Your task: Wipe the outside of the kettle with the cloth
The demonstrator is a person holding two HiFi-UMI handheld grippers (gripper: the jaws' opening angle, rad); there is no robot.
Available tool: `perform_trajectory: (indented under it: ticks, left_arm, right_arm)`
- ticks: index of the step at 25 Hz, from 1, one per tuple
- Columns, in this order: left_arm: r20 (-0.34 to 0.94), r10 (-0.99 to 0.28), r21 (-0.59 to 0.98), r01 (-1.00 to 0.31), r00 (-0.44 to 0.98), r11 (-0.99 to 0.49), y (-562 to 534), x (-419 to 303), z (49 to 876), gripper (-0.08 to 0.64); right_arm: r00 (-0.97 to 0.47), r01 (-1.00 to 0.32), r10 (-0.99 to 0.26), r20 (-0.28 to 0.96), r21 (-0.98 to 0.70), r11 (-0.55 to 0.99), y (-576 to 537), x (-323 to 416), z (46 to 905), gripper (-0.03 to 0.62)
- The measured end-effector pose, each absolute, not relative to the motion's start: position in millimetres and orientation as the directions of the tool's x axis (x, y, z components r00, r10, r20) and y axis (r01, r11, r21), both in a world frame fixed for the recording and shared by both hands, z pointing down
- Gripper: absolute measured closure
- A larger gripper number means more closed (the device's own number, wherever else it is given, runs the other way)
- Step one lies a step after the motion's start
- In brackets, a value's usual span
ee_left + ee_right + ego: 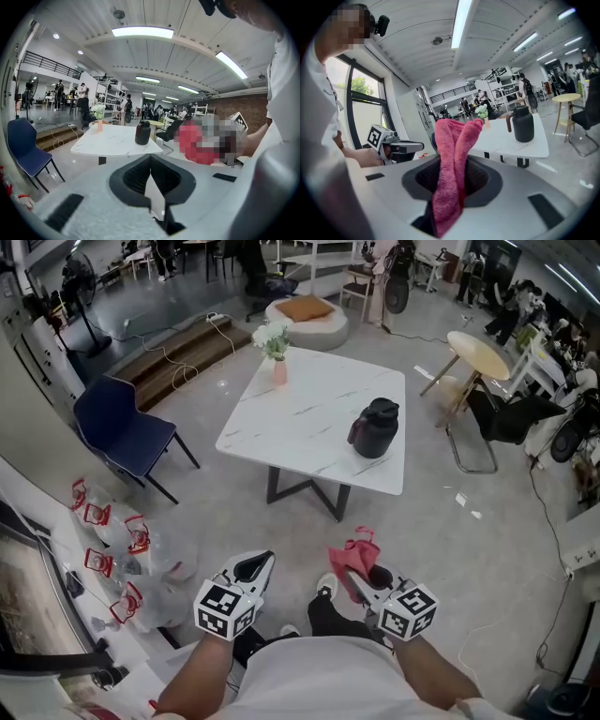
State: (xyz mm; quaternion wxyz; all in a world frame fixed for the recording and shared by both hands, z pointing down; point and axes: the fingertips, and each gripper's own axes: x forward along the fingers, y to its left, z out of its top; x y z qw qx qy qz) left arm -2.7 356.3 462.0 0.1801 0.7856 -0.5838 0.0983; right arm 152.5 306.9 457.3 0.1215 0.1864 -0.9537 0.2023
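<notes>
The black kettle (375, 427) stands on the white marble table (300, 418), near its right edge and well ahead of both grippers. My right gripper (364, 575) is shut on a pink-red cloth (351, 557). The cloth (452, 164) sticks up from between the jaws in the right gripper view, where the kettle (523, 124) shows far off. My left gripper (255, 568) is shut with nothing in it; its jaws meet in the left gripper view (150, 158), with the kettle (142, 132) on the table (110, 140) beyond. Both grippers are held low in front of the person's body, over the floor.
A pink vase with white flowers (274, 351) stands at the table's far left corner. A blue chair (122, 427) is to the table's left, a round wooden side table (478, 352) and a black chair (511, 418) to its right. Red-handled bags (112, 554) lie on the left floor.
</notes>
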Motion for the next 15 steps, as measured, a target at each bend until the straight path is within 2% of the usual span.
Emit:
perform_trajectory:
  ticks: [5,15]
  left_arm:
    - [0.388,-0.873,0.176,-0.953,0.297,-0.246,302,-16,466,0.561]
    - [0.397,-0.881,0.142,-0.966,0.256,-0.217,179,-46,455,0.560]
  right_arm:
    - [-0.906,-0.394,-0.289,0.309,-0.369,0.842,242,127,462,0.479]
    - [-0.940,-0.293,-0.195,0.280,-0.366,0.883,115,73,459,0.480]
